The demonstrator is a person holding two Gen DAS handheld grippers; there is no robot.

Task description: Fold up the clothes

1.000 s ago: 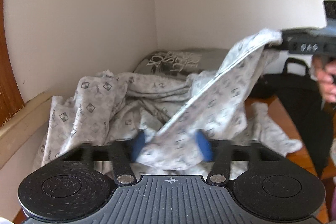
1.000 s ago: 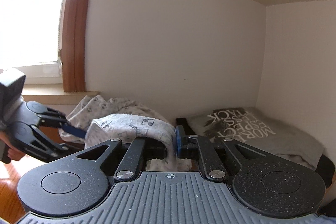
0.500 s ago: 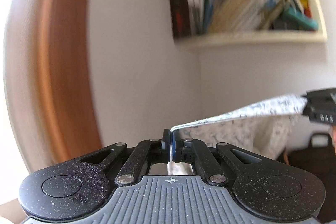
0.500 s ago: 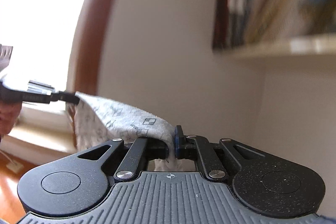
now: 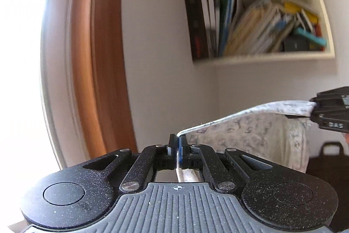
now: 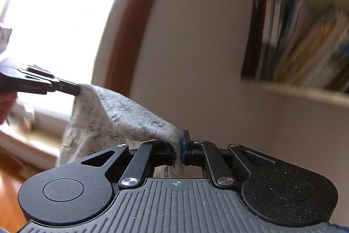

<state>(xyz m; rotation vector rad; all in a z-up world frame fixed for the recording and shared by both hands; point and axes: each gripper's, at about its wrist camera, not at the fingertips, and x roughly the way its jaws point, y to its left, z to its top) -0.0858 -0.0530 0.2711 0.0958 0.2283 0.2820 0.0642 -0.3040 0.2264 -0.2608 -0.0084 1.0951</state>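
A light grey garment (image 5: pixel 246 134) with a small square print hangs in the air, stretched between both grippers. My left gripper (image 5: pixel 177 141) is shut on one end of its top edge. The right gripper (image 5: pixel 314 109) holds the other end at the right side of the left wrist view. In the right wrist view my right gripper (image 6: pixel 180 143) is shut on the cloth (image 6: pixel 122 115), and the left gripper (image 6: pixel 75 88) pinches its far corner at the left. The lower part of the garment drops out of sight behind the gripper bodies.
A wall shelf (image 5: pixel 261 58) packed with books and folders hangs above and to the right. A wooden window frame (image 5: pixel 100 58) and bright window (image 6: pixel 54 3) stand to the left. A dark bag (image 5: pixel 327 158) sits low at the right. A hand (image 6: pixel 5 104) shows at the left edge.
Both grippers rose with the garment off the pile. The left gripper's jaws, open around the cloth a second ago, came shut on it. The views swung up from the tabletop to the shelf.
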